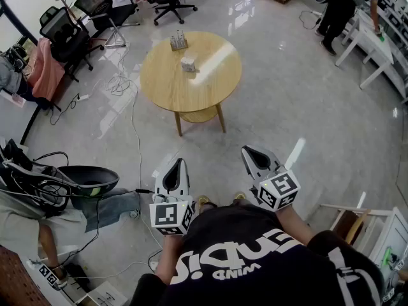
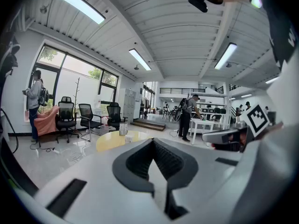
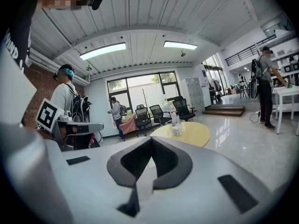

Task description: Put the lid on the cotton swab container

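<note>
Both jaws clenched, empty: left gripper (image 1: 179, 164), right gripper (image 1: 247, 152). Small pale boxy container (image 1: 188, 63), detail unclear, on round table (image 1: 162, 81).

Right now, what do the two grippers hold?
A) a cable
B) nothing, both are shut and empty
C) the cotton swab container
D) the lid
B: the left gripper and the right gripper each show jaws together with nothing between them, well short of the round table.
</note>
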Demonstrator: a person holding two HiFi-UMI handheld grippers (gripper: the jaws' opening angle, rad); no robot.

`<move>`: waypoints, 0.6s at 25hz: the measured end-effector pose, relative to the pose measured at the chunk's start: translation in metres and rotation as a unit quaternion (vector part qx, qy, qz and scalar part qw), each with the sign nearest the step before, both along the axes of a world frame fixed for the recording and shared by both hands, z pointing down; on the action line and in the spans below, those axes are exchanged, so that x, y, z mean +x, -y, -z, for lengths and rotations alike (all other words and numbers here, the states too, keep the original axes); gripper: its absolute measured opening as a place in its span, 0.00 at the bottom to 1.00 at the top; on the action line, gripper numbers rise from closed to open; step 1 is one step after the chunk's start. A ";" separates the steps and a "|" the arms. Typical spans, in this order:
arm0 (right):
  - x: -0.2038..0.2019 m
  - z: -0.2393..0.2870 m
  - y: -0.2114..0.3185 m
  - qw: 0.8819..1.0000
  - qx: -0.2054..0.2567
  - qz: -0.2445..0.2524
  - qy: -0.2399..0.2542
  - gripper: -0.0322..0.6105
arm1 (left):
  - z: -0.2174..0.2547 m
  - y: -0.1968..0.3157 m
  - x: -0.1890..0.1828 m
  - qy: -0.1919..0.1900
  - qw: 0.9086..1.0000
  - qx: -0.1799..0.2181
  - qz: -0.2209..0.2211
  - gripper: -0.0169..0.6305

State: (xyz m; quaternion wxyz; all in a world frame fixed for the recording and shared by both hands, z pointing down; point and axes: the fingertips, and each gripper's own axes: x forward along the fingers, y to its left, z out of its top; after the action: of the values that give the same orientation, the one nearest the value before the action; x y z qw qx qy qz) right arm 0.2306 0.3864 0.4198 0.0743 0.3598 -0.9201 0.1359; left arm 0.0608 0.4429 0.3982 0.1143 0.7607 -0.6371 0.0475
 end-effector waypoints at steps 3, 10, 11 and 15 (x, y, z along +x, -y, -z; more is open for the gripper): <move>-0.003 0.001 0.002 1.000 0.000 0.002 -0.001 0.05 | -0.001 0.003 -0.003 0.002 1.000 -0.002 0.000 0.04; -0.012 0.001 0.000 1.000 0.002 0.002 -0.005 0.05 | 0.002 0.001 -0.011 0.000 1.000 0.000 -0.005 0.04; -0.013 0.001 -0.001 1.000 0.002 0.001 -0.004 0.05 | 0.004 0.001 -0.011 0.002 1.000 0.001 -0.008 0.04; -0.025 -0.001 -0.007 1.000 0.001 -0.002 0.001 0.05 | 0.001 -0.001 -0.021 -0.005 1.000 -0.002 -0.017 0.04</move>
State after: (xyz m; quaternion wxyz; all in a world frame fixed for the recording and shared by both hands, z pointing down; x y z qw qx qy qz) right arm 0.2054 0.3936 0.4206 0.0729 0.3614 -0.9196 0.1356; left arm 0.0398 0.4439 0.3973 0.1181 0.7713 -0.6236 0.0471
